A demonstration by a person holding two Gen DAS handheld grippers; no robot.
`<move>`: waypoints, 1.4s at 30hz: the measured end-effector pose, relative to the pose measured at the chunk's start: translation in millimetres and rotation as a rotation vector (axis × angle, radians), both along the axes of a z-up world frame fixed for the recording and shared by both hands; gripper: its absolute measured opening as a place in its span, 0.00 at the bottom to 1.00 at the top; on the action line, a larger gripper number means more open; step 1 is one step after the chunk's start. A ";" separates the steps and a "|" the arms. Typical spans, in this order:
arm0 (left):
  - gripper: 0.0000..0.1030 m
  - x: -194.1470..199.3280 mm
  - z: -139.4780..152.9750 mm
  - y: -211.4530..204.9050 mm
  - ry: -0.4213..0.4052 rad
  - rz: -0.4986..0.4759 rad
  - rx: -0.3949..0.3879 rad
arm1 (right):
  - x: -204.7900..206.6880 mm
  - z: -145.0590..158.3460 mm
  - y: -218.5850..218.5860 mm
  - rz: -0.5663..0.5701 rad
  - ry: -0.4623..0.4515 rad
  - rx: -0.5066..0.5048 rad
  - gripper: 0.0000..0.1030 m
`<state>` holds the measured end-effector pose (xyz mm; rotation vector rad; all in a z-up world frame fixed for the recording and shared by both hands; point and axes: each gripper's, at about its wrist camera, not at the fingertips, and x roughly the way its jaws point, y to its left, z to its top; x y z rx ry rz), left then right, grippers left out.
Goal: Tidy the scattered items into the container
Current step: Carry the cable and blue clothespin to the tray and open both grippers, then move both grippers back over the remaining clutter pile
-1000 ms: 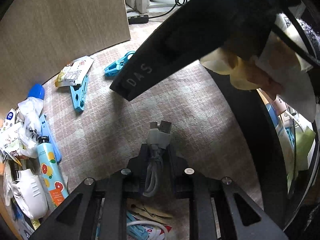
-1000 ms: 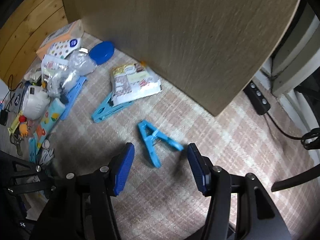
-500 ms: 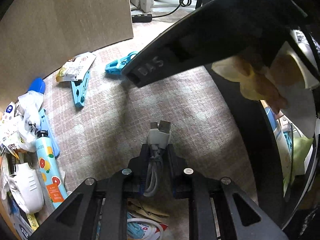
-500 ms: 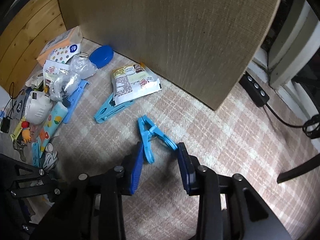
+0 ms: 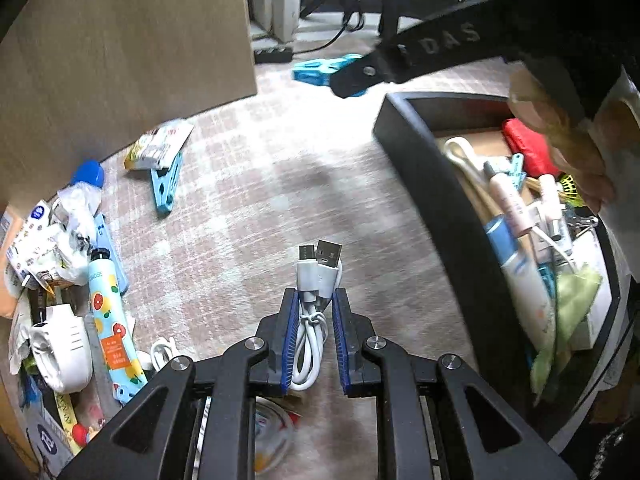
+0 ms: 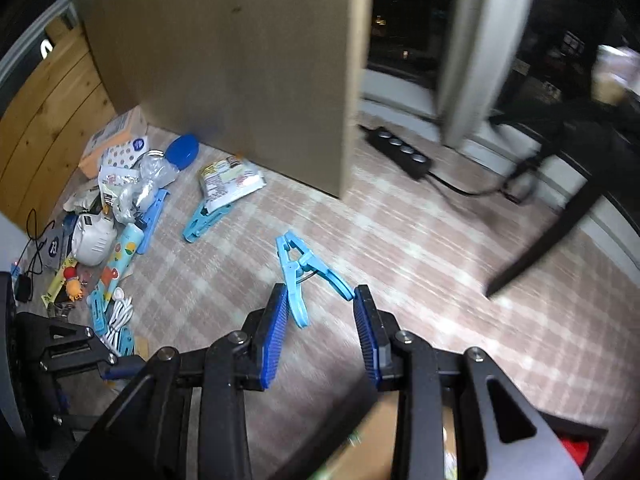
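My left gripper point(image 5: 316, 300) is shut on a coiled white USB cable point(image 5: 314, 308), held above the carpet just left of the dark container point(image 5: 452, 216), which holds several items. My right gripper point(image 6: 320, 300) is shut on a blue clothes peg point(image 6: 300, 276), its pads on the peg's two handles, lifted off the carpet. The same peg point(image 5: 320, 70) shows far off in the left wrist view behind the right gripper's dark body. Another blue peg point(image 6: 204, 220) lies under a snack packet point(image 6: 230, 180).
A pile of items lies at the left: a white fan point(image 5: 66, 350), a fruit-print bottle point(image 5: 112, 328), a blue cap point(image 5: 88, 172), packets and bags. A tan panel point(image 6: 240, 60) stands behind. A black power strip point(image 6: 400, 152) lies on the carpet by the wall.
My right gripper closed on the blue peg and lifted it up and back. My left gripper with the cable rose and turned right, bringing the container's inside into view.
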<state>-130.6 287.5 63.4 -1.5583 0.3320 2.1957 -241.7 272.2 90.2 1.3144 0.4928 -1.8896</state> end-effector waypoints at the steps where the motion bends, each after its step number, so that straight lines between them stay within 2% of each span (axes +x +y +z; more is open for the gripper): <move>1: 0.15 2.8 3.6 4.6 0.006 -0.002 -0.001 | 2.7 2.7 9.8 -0.018 0.005 -0.003 0.32; 3: 0.15 10.3 12.3 16.6 0.019 -0.011 -0.002 | 3.6 10.0 37.7 -0.051 0.007 -0.003 0.32; 6: 0.15 12.4 29.0 36.5 0.042 -0.036 0.002 | 7.9 14.9 46.7 -0.105 0.017 -0.003 0.32; 8: 0.15 26.6 39.7 44.4 0.053 -0.054 0.010 | 12.7 22.3 70.4 -0.143 0.022 -0.011 0.32; 10: 0.15 27.2 45.6 35.5 0.062 -0.074 0.023 | 17.2 29.0 96.7 -0.183 0.023 -0.016 0.32; 11: 0.15 32.2 42.8 42.9 0.065 -0.086 0.028 | 20.4 31.3 108.9 -0.198 0.025 -0.015 0.32; 13: 0.15 49.6 55.2 54.2 0.070 -0.105 0.041 | 28.2 36.0 134.8 -0.229 0.029 -0.012 0.32; 16: 0.15 60.3 62.1 76.1 0.069 -0.136 0.060 | 43.7 43.9 173.7 -0.277 0.036 -0.010 0.32; 26: 0.16 99.7 72.3 137.2 0.069 -0.250 0.087 | 73.3 56.5 262.2 -0.420 0.048 -0.014 0.32; 28: 0.22 105.4 75.3 146.4 0.088 -0.250 0.071 | 77.7 59.9 274.0 -0.444 0.060 -0.010 0.33; 29: 0.41 107.6 76.7 149.2 0.100 -0.241 0.057 | 79.9 61.5 277.8 -0.450 0.068 -0.010 0.33; 30: 0.51 109.3 78.8 150.4 0.108 -0.248 0.059 | 82.3 62.8 281.6 -0.459 0.072 -0.003 0.38; 31: 0.51 112.7 82.8 150.9 0.124 -0.246 0.066 | 84.6 63.9 285.1 -0.473 0.072 0.003 0.46; 32: 0.51 117.5 86.8 151.3 0.139 -0.250 0.066 | 87.3 65.7 288.3 -0.482 0.074 0.000 0.48; 42: 0.52 150.6 110.0 130.8 0.203 -0.267 0.075 | 131.5 87.3 298.9 -0.488 0.100 -0.049 0.48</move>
